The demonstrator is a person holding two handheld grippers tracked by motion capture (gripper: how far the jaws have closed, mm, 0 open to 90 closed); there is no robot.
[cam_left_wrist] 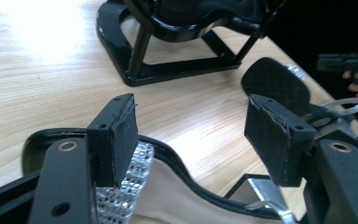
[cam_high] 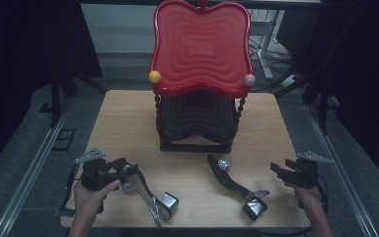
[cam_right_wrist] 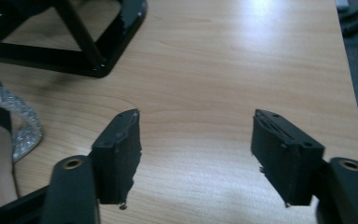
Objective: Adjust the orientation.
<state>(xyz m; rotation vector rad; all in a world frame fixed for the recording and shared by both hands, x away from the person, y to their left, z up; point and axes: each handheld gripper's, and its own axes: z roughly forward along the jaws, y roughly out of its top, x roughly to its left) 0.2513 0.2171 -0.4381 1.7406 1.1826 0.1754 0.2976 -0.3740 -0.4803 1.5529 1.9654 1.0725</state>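
Two black high-heeled sandals with sparkly straps lie on the wooden table [cam_high: 128,118]. The left sandal [cam_high: 147,191] is at the front left, and my left gripper [cam_high: 128,168] hovers open over its toe end. In the left gripper view its jaws [cam_left_wrist: 191,112] stand wide apart above that sandal [cam_left_wrist: 168,186], whose rhinestone strap [cam_left_wrist: 135,177] is beside the left pad. The right sandal [cam_high: 229,180] lies front centre-right. My right gripper [cam_high: 276,170] is open just right of it, over bare wood [cam_right_wrist: 196,119], with a sparkly strap [cam_right_wrist: 25,123] at the left edge.
A two-tier rack stands at the table's middle back, a red wavy tray [cam_high: 200,47] on top and a black one [cam_high: 197,121] below. Its black base frame [cam_left_wrist: 168,70] [cam_right_wrist: 74,56] is just beyond both grippers. Dark floor and metal rails surround the table.
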